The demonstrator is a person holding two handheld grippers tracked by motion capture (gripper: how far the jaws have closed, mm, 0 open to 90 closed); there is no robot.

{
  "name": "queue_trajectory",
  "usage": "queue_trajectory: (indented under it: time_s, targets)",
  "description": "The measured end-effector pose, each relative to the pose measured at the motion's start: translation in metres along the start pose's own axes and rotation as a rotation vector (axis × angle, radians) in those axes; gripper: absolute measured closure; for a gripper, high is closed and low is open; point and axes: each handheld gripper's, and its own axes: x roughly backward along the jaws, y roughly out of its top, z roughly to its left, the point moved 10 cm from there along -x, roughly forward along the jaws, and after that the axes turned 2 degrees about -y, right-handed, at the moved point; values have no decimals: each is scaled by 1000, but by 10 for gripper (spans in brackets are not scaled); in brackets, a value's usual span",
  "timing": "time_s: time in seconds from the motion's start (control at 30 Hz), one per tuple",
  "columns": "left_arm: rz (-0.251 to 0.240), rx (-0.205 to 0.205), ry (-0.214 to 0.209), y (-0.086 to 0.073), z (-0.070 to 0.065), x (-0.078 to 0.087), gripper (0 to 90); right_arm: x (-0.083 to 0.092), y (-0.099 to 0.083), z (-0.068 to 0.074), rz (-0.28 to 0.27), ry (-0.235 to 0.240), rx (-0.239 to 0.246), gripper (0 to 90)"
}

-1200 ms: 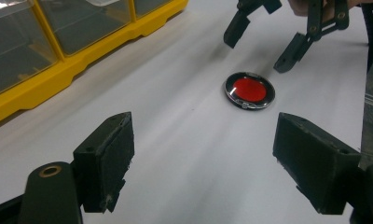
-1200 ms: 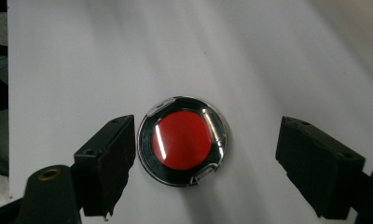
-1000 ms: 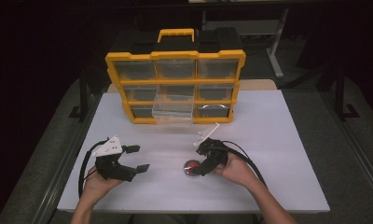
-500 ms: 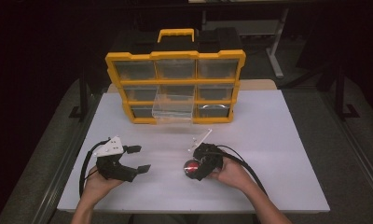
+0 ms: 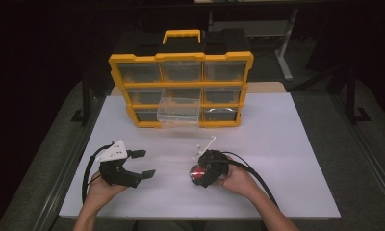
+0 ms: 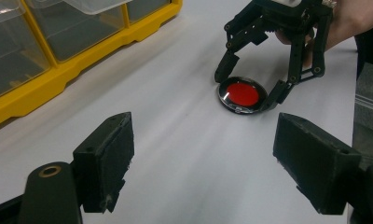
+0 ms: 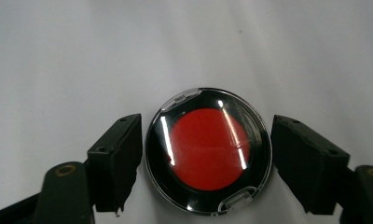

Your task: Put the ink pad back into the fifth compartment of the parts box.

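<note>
1. The round red compact [image 7: 208, 151] lies flat on the worktop [image 5: 287, 144] near its front edge.
2. The right claw [image 6: 250, 86] straddles it, jaws just closing, not yet pressing.
3. The left claw [image 6: 222, 168] hovers released.
4. Risk: the slick, low rim may squirt out if the jaws pinch off-centre.

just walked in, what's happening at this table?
A person works two handheld grippers. The right gripper straddles a round red compact lying flat on the white table; its jaws have just been closing, with a slight gap at the pads. The left gripper waits open. Behind, a yellow organizer has one clear drawer pulled out.
</note>
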Motion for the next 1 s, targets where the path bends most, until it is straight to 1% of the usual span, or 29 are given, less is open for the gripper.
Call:
queue_trajectory:
  time_s: [0.1,0.13,0.17,0.4,0.57,0.67,0.8,0.97,1.0]
  targets:
    - [1,-1,0,0,0,0,203,0,-1,0,9,-18,28,269]
    - [5,-3,-1,0,0,0,203,0,-1,1,12,-19,24,270]
    - [3,-1,-1,0,0,0,203,0,-1,0,7,-22,34,272]
    - [0,7,-3,0,-2,-1,203,0,-2,0,3,-19,29,285]
    - [2,7,-4,0,-2,-1,203,0,-1,-1,-1,-13,40,286]
    - [2,6,-4,0,-2,-1,203,0,-2,-1,-3,-6,36,287]
    - [2,-3,-1,0,0,0,203,1,-1,-1,-6,6,19,287]
    - [-7,2,-5,0,0,0,201,1,-1,-2,-8,10,26,287]
    - [-6,2,-5,0,0,0,201,1,-1,-1,-11,14,20,287]
